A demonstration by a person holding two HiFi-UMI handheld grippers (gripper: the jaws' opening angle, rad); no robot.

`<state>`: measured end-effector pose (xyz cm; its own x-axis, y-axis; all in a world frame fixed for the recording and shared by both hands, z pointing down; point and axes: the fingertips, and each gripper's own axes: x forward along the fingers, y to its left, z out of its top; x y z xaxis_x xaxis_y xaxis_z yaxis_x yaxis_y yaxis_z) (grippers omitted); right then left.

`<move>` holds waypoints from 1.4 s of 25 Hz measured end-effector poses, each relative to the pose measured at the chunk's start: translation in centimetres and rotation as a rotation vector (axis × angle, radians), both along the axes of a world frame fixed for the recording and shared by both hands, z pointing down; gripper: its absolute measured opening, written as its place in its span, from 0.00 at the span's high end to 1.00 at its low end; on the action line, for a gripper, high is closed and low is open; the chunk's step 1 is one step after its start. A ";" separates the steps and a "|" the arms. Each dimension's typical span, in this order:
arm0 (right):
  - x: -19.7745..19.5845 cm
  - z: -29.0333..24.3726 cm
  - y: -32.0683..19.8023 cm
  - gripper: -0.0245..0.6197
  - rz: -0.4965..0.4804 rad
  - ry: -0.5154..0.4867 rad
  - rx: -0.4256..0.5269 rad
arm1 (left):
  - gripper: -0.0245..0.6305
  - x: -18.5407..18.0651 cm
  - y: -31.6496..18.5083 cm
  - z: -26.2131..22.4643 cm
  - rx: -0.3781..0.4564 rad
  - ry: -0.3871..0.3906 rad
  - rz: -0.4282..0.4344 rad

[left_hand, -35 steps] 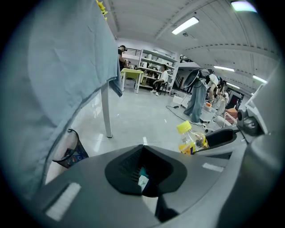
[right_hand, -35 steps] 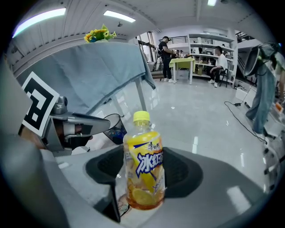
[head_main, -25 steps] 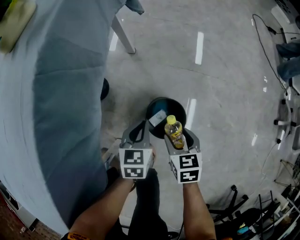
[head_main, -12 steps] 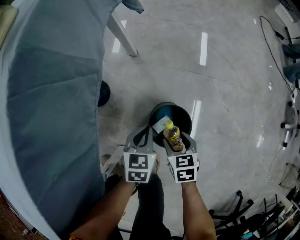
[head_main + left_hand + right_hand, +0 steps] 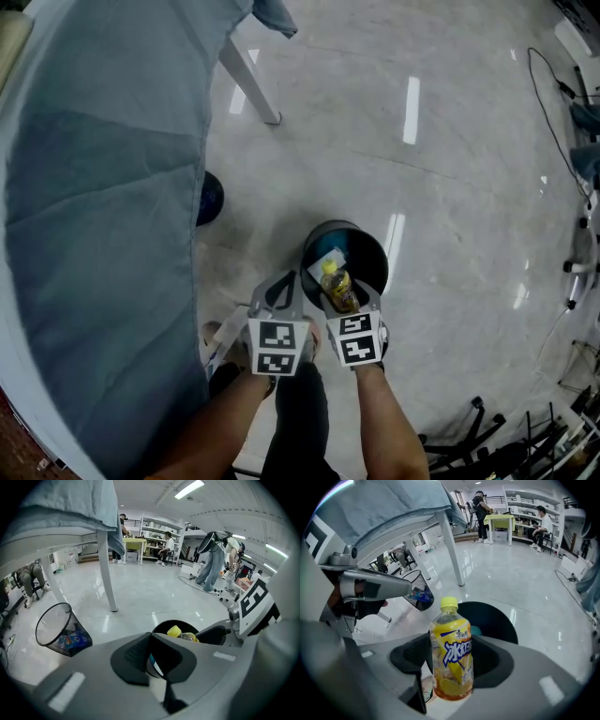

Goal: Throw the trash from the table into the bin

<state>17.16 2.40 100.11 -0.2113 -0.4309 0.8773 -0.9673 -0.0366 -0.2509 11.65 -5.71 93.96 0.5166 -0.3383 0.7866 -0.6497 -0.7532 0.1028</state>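
Polished pale floor (image 5: pixel 450 187) spreads beneath you, with the cloth-draped table (image 5: pixel 94 234) at your left and the round black bin (image 5: pixel 373 255) standing open just below your hands. Your right gripper (image 5: pixel 342 292) is clamped on the bottle (image 5: pixel 338 287), 1 pad on each side of its middle, cap up. In the head view the bottle hangs over the bin's near rim rather than over its centre. Your left gripper (image 5: pixel 281 289) is closed on nothing, just beside the right one.

To drop it well, I'd judge you should carry the bottle a little further forward until its whole body is over the dark opening. Then bring it low to the mouth before you part the jaws. Amber liquid shows at its base, so it could bounce or roll off the rim if let go here. Hold the left gripper out of the fall. A white scrap (image 5: pixel 327 262) lies inside the bin.

On the yellow label, a blue band carries 3 large white characters, 冰红茶; the smaller characters above them are too small to read. A mesh basket (image 5: pixel 417 588) under the table holds a blue wrapper whose print is illegible.
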 end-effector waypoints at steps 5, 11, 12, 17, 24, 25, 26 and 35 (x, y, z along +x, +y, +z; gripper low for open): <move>-0.4 1.5 -0.6 0.53 -0.036 0.008 -0.019 | 0.95 -0.6 0.0 0.6 -0.009 -0.002 -0.015; -1.1 3.4 -0.7 0.53 -0.038 -0.001 -0.052 | 0.95 -0.9 0.5 1.7 -0.024 -0.017 -0.021; -1.0 3.7 -0.7 0.52 -0.036 -0.004 -0.056 | 0.95 -0.9 0.6 1.8 -0.027 -0.018 -0.022; -0.9 3.9 -0.2 0.52 -0.035 -0.033 -0.074 | 0.95 -0.7 1.5 1.7 -0.037 -0.028 -0.011; 0.7 0.3 0.6 0.50 0.032 -0.021 -0.027 | 0.95 0.4 2.0 -0.6 -0.035 -0.014 0.003; 1.0 -0.8 0.5 0.50 0.047 -0.021 -0.012 | 0.95 0.5 2.0 -1.2 -0.036 -0.011 0.002; 1.1 -2.0 0.5 0.50 0.057 -0.022 0.002 | 0.95 0.6 2.0 -1.9 -0.036 -0.010 0.001; 2.3 -11.1 -0.1 0.64 0.109 0.023 0.100 | 0.95 0.4 0.9 -8.2 -0.007 0.018 -0.026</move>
